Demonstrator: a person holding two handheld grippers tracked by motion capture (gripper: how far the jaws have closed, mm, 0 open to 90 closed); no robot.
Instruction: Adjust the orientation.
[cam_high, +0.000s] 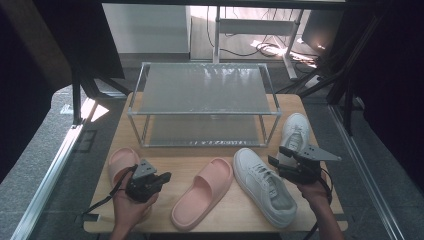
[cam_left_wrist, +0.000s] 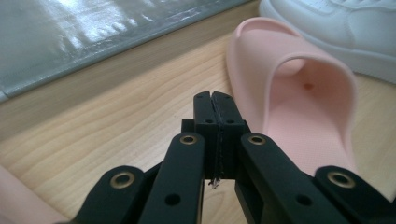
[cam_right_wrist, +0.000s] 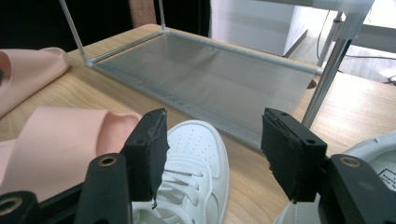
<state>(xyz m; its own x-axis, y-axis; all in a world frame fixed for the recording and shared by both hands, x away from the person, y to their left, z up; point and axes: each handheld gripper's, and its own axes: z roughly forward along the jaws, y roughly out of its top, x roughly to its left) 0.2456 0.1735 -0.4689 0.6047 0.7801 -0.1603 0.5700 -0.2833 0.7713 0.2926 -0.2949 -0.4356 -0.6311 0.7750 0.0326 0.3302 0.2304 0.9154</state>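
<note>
The left gripper (cam_left_wrist: 215, 105) is sitting with jaws pressed together on nothing, just short of the pink slipper (cam_left_wrist: 299, 102), which is lying ahead and to its right on the table (cam_left_wrist: 116, 121). The right gripper (cam_right_wrist: 212, 154) is hovering with jaws apart over the white sneaker (cam_right_wrist: 196, 154), the rack shelf (cam_right_wrist: 210, 79) beyond it. Judgement: the left jaws need reopening before straddling the slipper's strap squarely. The high view is adding a second slipper (cam_high: 120, 162) beside the left hand (cam_high: 127, 210).
</note>
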